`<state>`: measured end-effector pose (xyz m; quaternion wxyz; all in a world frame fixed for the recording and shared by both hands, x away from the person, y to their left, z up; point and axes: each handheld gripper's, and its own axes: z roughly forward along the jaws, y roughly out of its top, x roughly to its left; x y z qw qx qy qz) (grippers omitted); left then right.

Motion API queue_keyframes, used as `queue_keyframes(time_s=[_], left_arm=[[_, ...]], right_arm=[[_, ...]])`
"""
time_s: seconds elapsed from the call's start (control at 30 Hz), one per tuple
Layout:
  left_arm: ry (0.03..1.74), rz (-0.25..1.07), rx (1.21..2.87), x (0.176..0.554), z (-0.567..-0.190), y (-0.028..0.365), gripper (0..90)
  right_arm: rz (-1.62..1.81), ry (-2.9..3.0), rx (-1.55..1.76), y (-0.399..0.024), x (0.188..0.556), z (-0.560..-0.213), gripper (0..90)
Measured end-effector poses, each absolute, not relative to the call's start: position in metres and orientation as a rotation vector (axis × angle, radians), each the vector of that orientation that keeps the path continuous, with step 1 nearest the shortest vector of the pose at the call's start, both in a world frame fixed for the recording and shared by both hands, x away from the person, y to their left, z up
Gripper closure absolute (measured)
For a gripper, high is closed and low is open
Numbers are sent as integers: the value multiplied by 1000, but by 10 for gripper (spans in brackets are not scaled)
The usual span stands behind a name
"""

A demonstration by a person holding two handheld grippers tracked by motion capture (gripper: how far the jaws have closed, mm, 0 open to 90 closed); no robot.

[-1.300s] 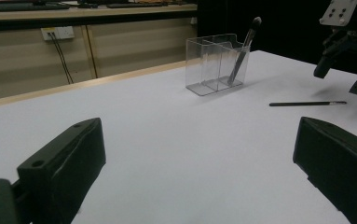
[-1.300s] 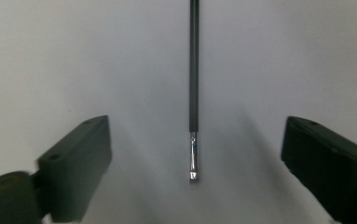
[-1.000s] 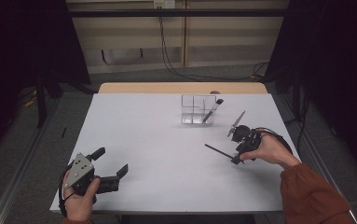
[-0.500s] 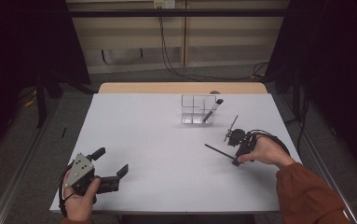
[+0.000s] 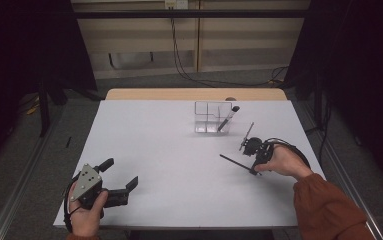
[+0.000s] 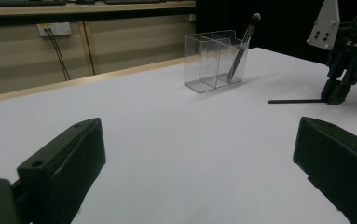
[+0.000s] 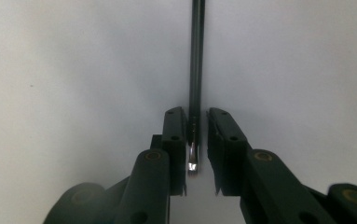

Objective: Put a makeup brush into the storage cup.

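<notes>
While narrowing, right gripper [image 7: 195, 122] jaws flank the thin black stick [image 7: 196, 56] lying on the table — small gaps remain, not yet clamped; left gripper [image 5: 121, 186] wide open, empty.

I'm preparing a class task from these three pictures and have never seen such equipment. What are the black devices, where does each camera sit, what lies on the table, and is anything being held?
A person sits at a white table and holds a hand-operated two-jaw gripper in each hand; there is no robot arm. The high view looks down from above the person's side. Each of the other two cameras rides on one gripper and looks along its black jaws.

The left gripper rests near the table's front edge with its jaws wide apart and nothing between them. The right gripper has just been closing its jaws around a thin dark brush that lies flat on the table; a small gap shows on one side, so the grip looks unfinished. Farther back stands a clear organizer with another brush leaning in it.
</notes>
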<state>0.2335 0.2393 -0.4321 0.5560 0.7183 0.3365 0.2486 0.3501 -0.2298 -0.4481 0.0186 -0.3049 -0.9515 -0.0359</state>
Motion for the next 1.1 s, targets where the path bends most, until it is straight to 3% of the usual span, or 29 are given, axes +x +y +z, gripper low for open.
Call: queue_keyframes(time_s=[0.23,0.33,1.1], left_arm=[[792,585,1699,234,-432,239,22],[791,586,1696,234,-432,239,22],[800,585,1693,234,-432,240,22]], right_arm=[[-64,-2982,-925,-225,349,-448,787],[-53,-2986,-910,-223,347,-447,858],[-209,-2975,-980,-235,339,-442,863]])
